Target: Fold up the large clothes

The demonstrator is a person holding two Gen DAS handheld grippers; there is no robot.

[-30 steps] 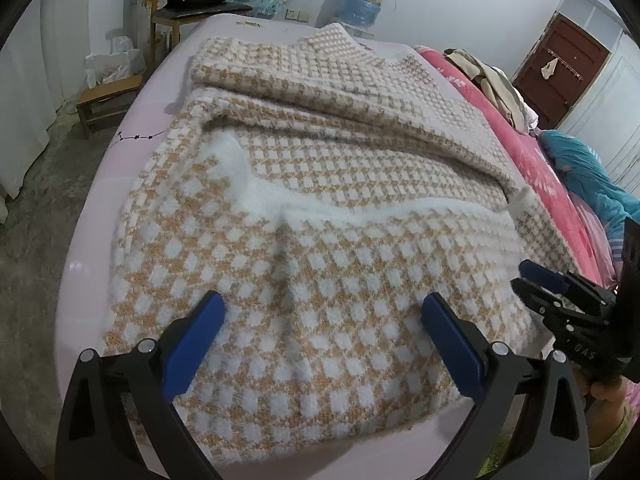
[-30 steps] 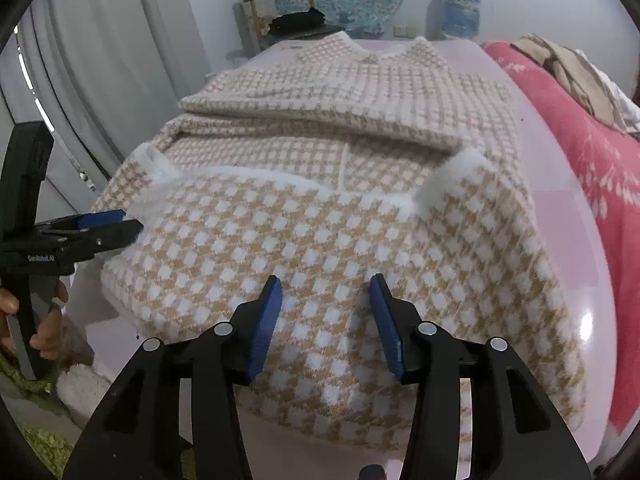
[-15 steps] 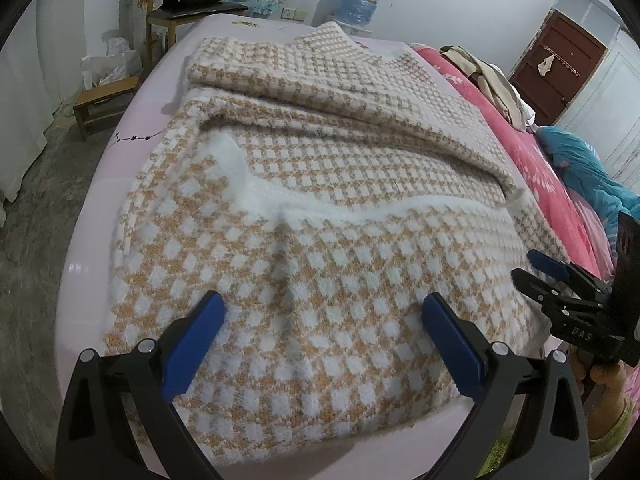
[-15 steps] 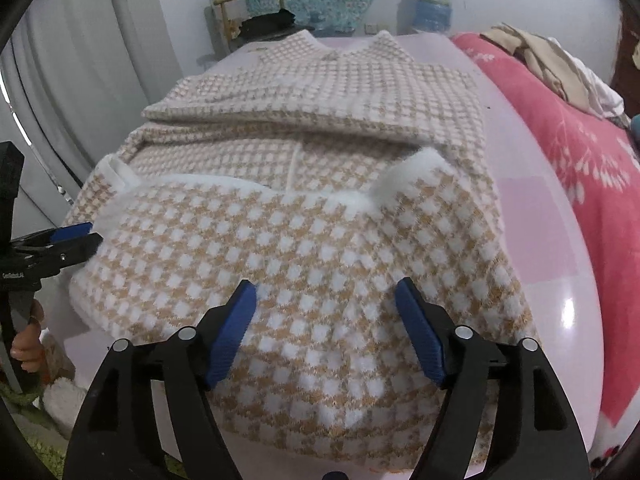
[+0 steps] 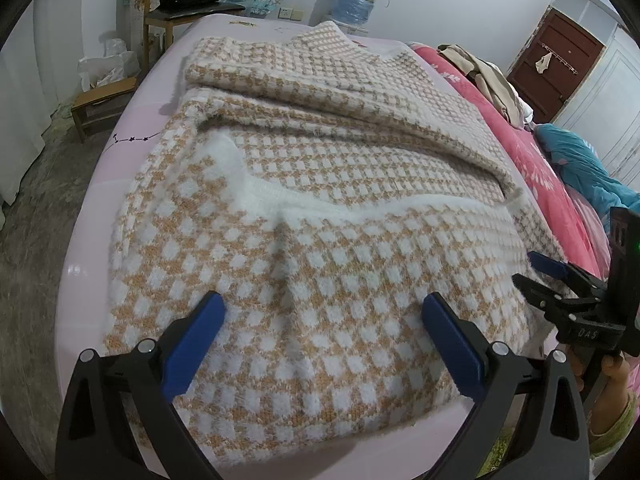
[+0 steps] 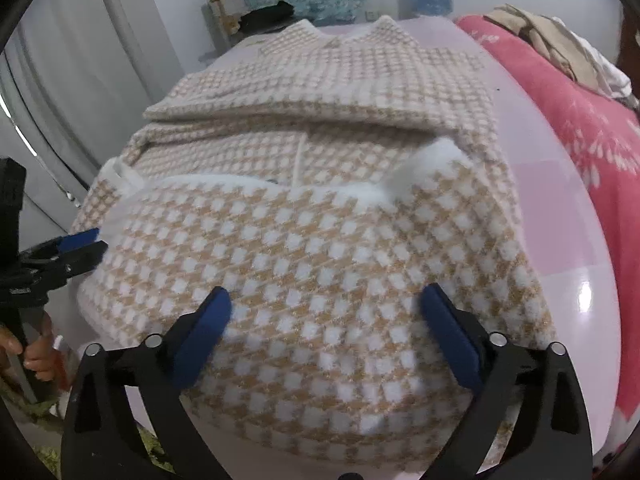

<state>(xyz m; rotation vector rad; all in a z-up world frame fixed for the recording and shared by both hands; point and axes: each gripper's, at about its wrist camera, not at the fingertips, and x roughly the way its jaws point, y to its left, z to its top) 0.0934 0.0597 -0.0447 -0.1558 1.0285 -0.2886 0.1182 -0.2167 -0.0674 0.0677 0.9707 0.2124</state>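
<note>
A fluffy tan-and-white checked sweater [image 5: 320, 200] lies on the pink bed sheet [image 5: 104, 184], its lower part folded up over the body with the white hem on top. My left gripper [image 5: 320, 308] hangs open just above the near fold, with nothing pinched. My right gripper [image 6: 325, 294] hovers over the same fold of the sweater [image 6: 320, 220]; its jaws are opening wide and no cloth is clamped between them. Each gripper shows in the other's view: the right gripper [image 5: 526, 268] at the sweater's right edge, the left gripper [image 6: 98, 240] at its left edge.
A red blanket [image 5: 552, 184] with a pile of clothes [image 5: 480, 76] and a blue cloth [image 5: 580, 168] borders the sheet on the right. A wooden chair [image 5: 180, 12], a low stool [image 5: 104, 100] and a water bottle [image 5: 362, 0] stand beyond the bed. White curtains [image 6: 80, 80] hang on the left.
The right gripper's jaws have spread from a narrow gap to wide apart above the fold. The left gripper and the sweater have kept still.
</note>
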